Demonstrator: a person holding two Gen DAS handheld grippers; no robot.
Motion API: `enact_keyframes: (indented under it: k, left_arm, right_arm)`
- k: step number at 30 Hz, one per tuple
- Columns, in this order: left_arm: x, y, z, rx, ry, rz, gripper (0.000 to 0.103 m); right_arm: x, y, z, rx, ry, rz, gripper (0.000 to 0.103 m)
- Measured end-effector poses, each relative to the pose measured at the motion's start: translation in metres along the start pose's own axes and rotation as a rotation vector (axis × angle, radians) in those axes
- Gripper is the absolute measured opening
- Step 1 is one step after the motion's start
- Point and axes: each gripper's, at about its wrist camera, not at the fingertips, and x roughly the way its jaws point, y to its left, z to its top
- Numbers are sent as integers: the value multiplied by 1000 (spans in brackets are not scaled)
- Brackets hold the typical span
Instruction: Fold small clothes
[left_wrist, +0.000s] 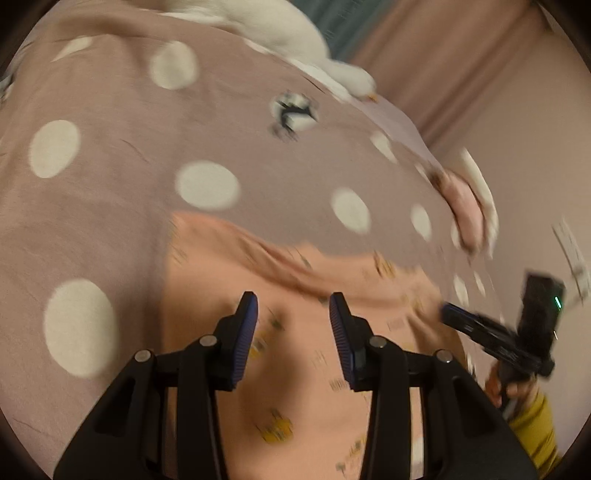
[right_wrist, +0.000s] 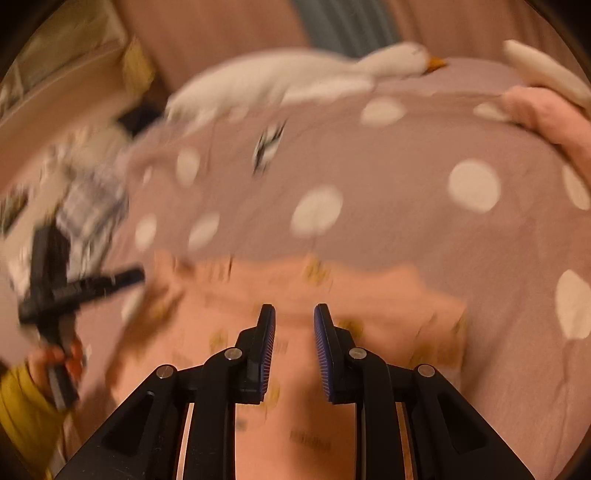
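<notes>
Two handheld grippers are showing matte black frames, angular linkage arms with cut-out windows and round silver pivot pins. The left gripper (left_wrist: 293, 308) and the right gripper (right_wrist: 294, 315) are each carrying ribbed blue pads on the inner faces of their fingers. A green indicator light (left_wrist: 558, 302) is glowing on the right unit's camera block. The person is wearing mustard-yellow sleeves (left_wrist: 535, 432).
</notes>
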Motion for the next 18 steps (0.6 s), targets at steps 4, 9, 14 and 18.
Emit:
enact_keyframes:
  k: [4, 9, 14, 18]
  left_arm:
    - [39, -8, -15, 71, 144, 59, 40]
    - [76, -5, 16, 15, 134, 112, 40]
    - [61, 11, 42, -91, 19, 160, 40]
    - [43, 6, 25, -33, 22, 131, 41]
  right_arm:
    - [38, 1, -7, -20, 155, -44, 23]
    - [72, -11, 23, 30, 102, -98, 23]
    - [41, -39, 47, 172, -113, -217, 23]
    - [10, -66, 42, 213, -126, -175, 24]
